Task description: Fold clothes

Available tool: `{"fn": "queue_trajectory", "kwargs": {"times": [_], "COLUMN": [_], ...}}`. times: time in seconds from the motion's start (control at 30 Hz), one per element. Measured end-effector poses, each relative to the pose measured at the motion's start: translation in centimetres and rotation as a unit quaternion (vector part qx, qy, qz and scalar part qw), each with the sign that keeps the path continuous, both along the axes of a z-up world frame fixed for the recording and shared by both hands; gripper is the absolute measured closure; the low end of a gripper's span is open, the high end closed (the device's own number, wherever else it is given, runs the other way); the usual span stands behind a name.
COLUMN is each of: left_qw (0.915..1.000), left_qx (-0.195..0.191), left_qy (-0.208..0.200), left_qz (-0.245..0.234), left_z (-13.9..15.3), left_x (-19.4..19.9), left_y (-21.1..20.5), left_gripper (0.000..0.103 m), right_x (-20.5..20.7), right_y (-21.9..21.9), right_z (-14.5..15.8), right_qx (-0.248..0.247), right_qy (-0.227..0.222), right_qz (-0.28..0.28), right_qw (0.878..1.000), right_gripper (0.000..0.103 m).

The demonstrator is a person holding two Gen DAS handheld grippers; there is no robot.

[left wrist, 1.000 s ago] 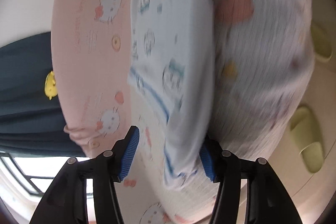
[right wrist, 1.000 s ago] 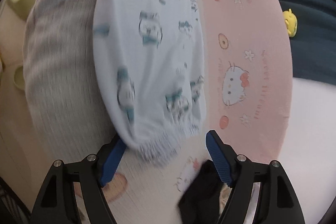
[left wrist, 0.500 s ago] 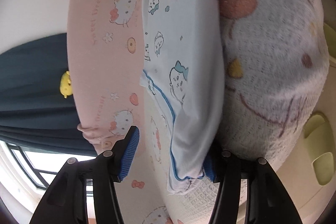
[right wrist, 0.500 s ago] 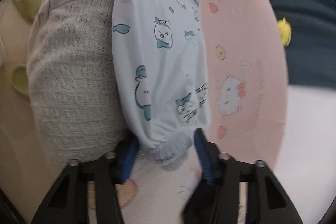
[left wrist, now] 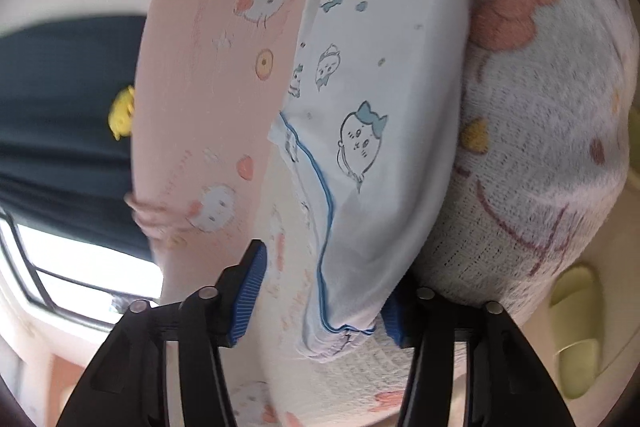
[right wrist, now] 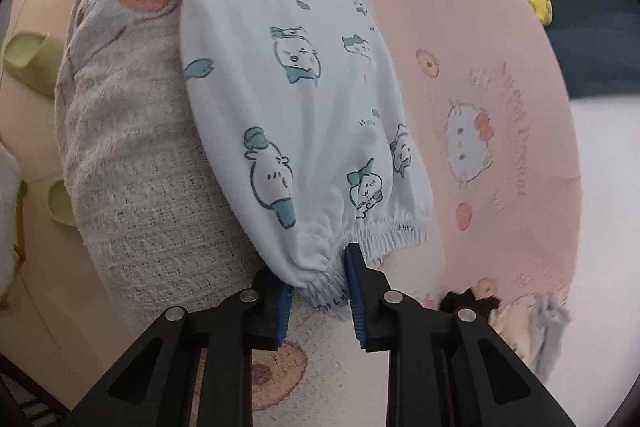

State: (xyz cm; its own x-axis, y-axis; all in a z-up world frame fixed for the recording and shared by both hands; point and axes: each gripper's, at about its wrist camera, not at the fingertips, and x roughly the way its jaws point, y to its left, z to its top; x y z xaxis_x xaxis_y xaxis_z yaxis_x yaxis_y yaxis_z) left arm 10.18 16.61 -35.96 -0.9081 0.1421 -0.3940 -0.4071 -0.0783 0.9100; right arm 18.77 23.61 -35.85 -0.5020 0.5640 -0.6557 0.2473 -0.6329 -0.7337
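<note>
Both grippers angle downward. The garment (right wrist: 304, 115) lies on the blanket (right wrist: 500, 99) — right gripper (right wrist: 320, 291) closing on its cuff (right wrist: 360, 239); left gripper (left wrist: 320, 303) closing around its hem (left wrist: 340, 331), pads not yet pressing.

pale blue cartoon-print garment (right wrist: 304, 115) flat on the bedding, elastic cuff gathered

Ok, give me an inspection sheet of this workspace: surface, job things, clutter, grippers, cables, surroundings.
Surface: white waffle-knit blanket with cartoon prints.
Job's things: pale blue cartoon-print garment; pink cat-print garment beside it.
Clutter: small black item at the blanket's edge.
Grippers: left gripper closing around the blue-piped hem, left pad clear; right gripper closing on the elastic cuff.
Cables: nothing seen.
Surroundings: green slippers on the floor, window.
</note>
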Motion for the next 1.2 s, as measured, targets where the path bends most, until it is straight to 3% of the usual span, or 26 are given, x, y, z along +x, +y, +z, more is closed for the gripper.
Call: {"fn": "queue_trajectory", "kwargs": {"times": [0.13, 0.27, 0.37, 0.5, 0.67, 0.73, 0.9, 1.07, 1.13, 1.2], "left_qw": [0.9967, 0.9955, 0.9870, 0.9631, 0.9205, 0.8988, 0.8620, 0.8498, 0.8484, 0.8480], "left_qx": [0.040, 0.040, 0.065, 0.110, 0.154, 0.166, 0.180, 0.205, 0.208, 0.207], "left_qy": [-0.066, -0.083, -0.140, -0.231, -0.333, -0.374, -0.434, -0.448, -0.449, -0.450], "left_qz": [0.024, 0.023, 0.044, 0.082, 0.135, 0.158, 0.189, 0.186, 0.187, 0.189], "left_z": [0.2, 0.3, 1.6, 3.6, 5.2, 5.8, 7.6, 10.1, 10.7, 11.2], "left_x": [0.1, -0.1, -1.4, -3.8, -6.8, -8.1, -10.7, -12.1, -12.6, -13.1], "left_y": [-0.2, -0.1, -0.1, -0.3, -0.4, -0.3, 0.3, 0.9, 1.3, 1.8], "left_gripper": [0.088, 0.091, 0.091, 0.091, 0.090, 0.090, 0.090, 0.090, 0.090, 0.090], "right_x": [-0.5, -1.0, -0.5, -0.7, -2.2, -2.5, -3.2, -3.4, -3.3, -3.2], "right_y": [1.6, 2.9, 2.6, 2.4, 4.2, 4.7, 7.0, 9.8, 10.4, 10.4], "right_z": [1.5, 2.4, 2.6, 2.7, 3.5, 3.9, 5.4, 6.6, 6.8, 7.0], "right_qx": [-0.089, -0.147, -0.163, -0.170, -0.216, -0.237, -0.320, -0.412, -0.425, -0.423], "right_qy": [-0.002, -0.015, -0.023, -0.034, -0.047, -0.054, -0.058, -0.037, -0.033, -0.035], "right_qz": [-0.032, -0.050, -0.059, -0.065, -0.095, -0.107, -0.151, -0.206, -0.215, -0.211], "right_qw": [0.996, 0.988, 0.985, 0.983, 0.971, 0.964, 0.933, 0.887, 0.879, 0.880], "right_gripper": [0.078, 0.078, 0.078, 0.078, 0.078, 0.078, 0.081, 0.081, 0.081, 0.081]}}
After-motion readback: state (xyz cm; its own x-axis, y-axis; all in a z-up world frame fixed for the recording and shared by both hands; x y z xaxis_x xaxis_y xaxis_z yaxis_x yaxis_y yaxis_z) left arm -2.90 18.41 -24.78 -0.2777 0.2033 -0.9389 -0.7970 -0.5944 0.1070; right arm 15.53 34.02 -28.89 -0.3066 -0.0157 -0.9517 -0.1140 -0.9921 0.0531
